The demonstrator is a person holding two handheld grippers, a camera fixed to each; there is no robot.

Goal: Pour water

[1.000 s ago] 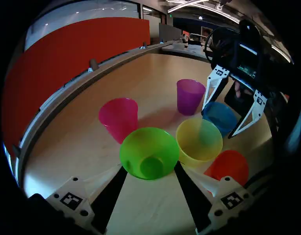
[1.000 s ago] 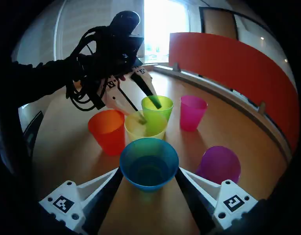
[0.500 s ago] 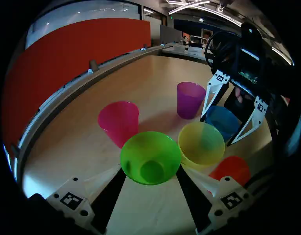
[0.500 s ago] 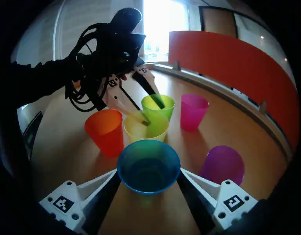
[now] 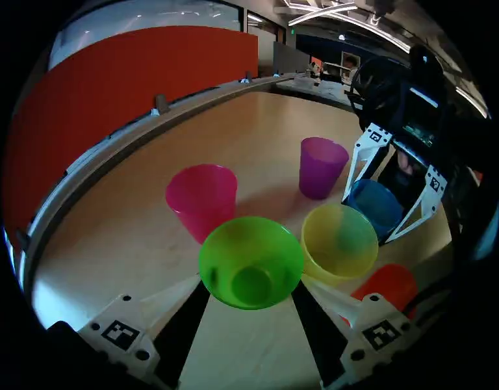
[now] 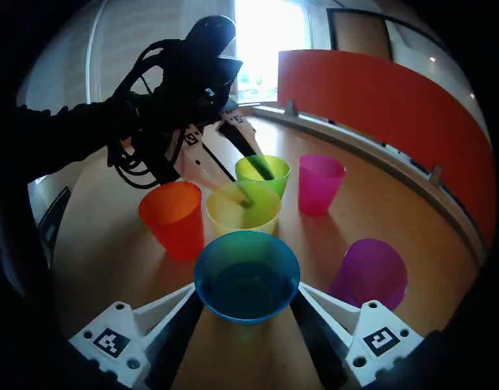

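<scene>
- Left gripper (image 5: 251,289) closed partway, both fingers pressing the green cup (image 5: 251,260);
- Right gripper (image 6: 246,299) likewise clamps the blue cup (image 6: 246,276);
- Both cups flank the yellow cup (image 6: 243,208), well in from the table (image 5: 249,130)'s partitioned edge.

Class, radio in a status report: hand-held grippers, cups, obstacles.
Left hand-held gripper shut on green cup. Right hand-held gripper shut on blue cup. Both upright, no pour visible. Yellow cup stands between them.

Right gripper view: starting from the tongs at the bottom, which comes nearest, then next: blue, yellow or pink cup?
1. Blue cup, between the tongs, centre.
2. Yellow cup, just behind it.
3. Pink cup, farther back, right.
</scene>
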